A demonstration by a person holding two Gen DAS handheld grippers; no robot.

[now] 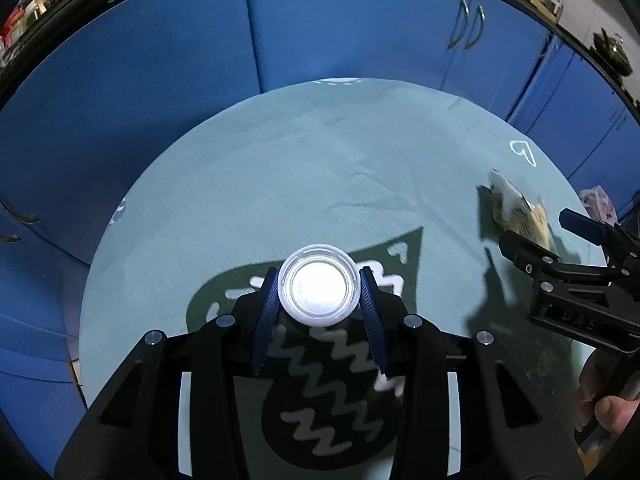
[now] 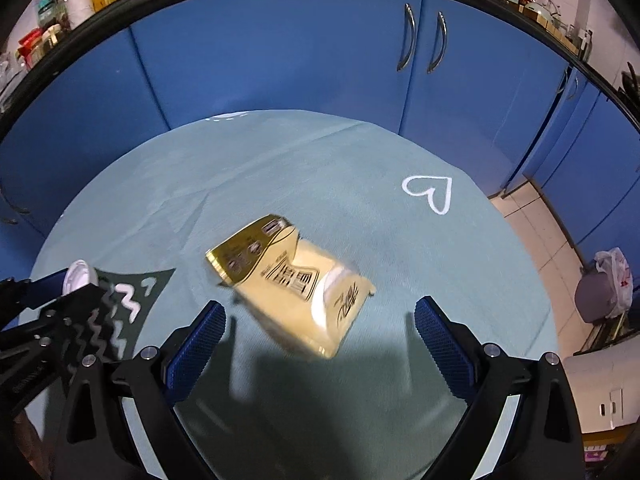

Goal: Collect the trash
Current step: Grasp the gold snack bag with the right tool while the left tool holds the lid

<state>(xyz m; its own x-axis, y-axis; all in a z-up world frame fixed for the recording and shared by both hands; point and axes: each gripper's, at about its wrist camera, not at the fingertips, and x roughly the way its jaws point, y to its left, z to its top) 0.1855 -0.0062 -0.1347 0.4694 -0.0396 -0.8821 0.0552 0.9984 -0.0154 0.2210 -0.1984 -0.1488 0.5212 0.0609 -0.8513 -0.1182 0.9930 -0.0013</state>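
Left gripper clenched on white plastic lid, lifted off teal tablecloth for disposal. Right gripper released, jaws wide, straddling yellow snack wrapper lying flat beyond lid, likely next pickup.

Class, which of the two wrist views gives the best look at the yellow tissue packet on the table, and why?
The right wrist view: the yellow tissue packet lies near its centre, printed face visible, ahead of the open right gripper. The left wrist view shows only a blurred part of it at the right edge, partly behind that gripper.
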